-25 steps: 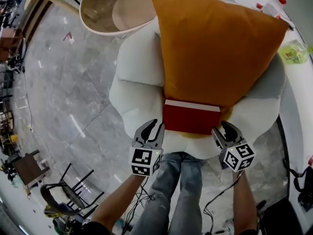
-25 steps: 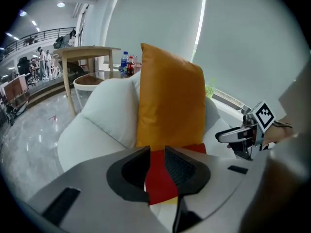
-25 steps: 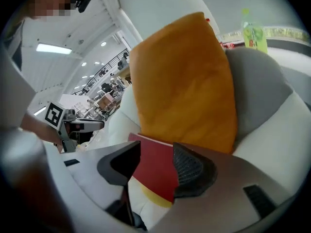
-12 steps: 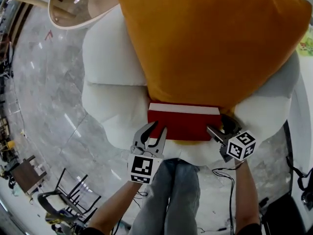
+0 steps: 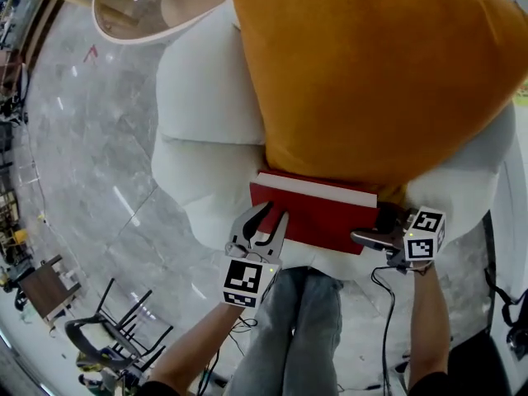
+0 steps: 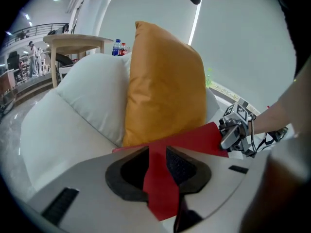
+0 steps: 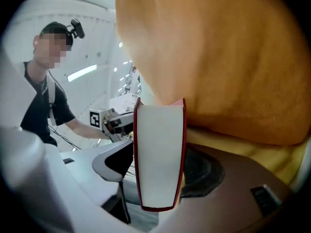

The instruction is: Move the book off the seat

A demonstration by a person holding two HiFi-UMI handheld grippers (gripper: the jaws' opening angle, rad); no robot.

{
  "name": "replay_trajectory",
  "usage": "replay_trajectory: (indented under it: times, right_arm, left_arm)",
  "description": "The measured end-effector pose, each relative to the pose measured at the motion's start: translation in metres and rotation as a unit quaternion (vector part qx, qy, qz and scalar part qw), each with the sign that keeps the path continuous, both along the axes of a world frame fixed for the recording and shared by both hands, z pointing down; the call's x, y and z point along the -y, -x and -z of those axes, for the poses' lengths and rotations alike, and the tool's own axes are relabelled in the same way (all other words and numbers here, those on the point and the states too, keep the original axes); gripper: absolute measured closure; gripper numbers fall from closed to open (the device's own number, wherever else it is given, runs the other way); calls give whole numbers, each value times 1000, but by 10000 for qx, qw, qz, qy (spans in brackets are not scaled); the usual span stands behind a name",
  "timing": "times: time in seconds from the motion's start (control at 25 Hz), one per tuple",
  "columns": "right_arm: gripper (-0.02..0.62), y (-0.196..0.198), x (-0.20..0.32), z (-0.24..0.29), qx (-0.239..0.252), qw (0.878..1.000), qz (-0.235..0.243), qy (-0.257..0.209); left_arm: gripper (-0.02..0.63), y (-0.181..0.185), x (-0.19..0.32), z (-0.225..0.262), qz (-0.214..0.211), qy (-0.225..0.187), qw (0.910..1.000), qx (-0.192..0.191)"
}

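A red book [image 5: 318, 217] lies flat on the white seat [image 5: 206, 139], its far edge tucked under a big orange pillow [image 5: 379, 73]. My left gripper [image 5: 275, 211] is at the book's front left corner. In the left gripper view the red cover [image 6: 194, 139] fills the narrow gap between that gripper's [image 6: 157, 161] pads. My right gripper [image 5: 375, 228] is at the book's right end. In the right gripper view the white page edge [image 7: 159, 154] stands between that gripper's [image 7: 159, 174] wide-spread jaws. I see neither pair squeezing.
A round wooden table [image 5: 157, 7] stands beyond the seat, with bottles [image 6: 119, 47] on it. My legs [image 5: 289, 328] are against the seat's front edge. A metal chair [image 5: 115, 328] stands on the marble floor at lower left. A white counter [image 5: 516, 221] runs along the right.
Both grippers have moved forward onto the book's two ends and their jaws have spread wider. The head view has closed in on the seat and pillow.
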State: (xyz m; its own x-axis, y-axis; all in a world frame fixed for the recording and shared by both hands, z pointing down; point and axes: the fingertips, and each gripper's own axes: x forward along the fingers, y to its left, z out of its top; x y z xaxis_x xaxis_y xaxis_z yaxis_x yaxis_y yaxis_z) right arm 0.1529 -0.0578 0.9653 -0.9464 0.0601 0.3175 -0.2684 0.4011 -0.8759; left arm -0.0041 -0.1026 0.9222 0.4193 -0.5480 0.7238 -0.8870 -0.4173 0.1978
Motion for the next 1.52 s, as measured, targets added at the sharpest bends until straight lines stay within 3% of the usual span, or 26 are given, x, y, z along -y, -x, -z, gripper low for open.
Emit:
replay_trajectory:
  times: [0.08, 0.16, 0.28, 0.44, 0.72, 0.88, 1.08, 1.32, 1.52]
  right_arm:
    - [320, 15, -5, 31, -270, 9983, 239, -454]
    - [316, 36, -4, 46, -1071, 9885, 322, -1017]
    - [304, 57, 3, 46, -1846, 9783, -324, -888]
    - [322, 77, -2, 51, -2019, 9771, -392, -549]
    - [356, 69, -3, 84, -2406, 9640, -257, -1100]
    - [357, 62, -2, 133, -2387, 9639, -406, -1109]
    - [357, 52, 10, 212, -2413, 9573, -418, -1537]
    - [356, 61, 28, 326, -2109, 9522, -437, -2168]
    - [356, 78, 28, 436, -1659, 9458, -508, -2746]
  left_arm:
    - [489, 4, -1, 14, 17, -33, 10000, -2]
    - [489, 8, 0, 27, 61, -66, 10000, 29]
    - [489, 14, -1, 45, 156, -48, 9998, 71]
    - [489, 25, -7, 71, 249, -52, 9996, 74]
    - [489, 46, -11, 115, 478, -134, 9986, 183]
    - [489, 50, -14, 162, 469, -297, 9983, 194]
    - [489, 49, -17, 225, 556, -563, 9968, 101]
    - [489, 60, -34, 315, 654, -929, 9934, 143]
    - [489, 89, -75, 406, 1148, -1372, 9838, 143]
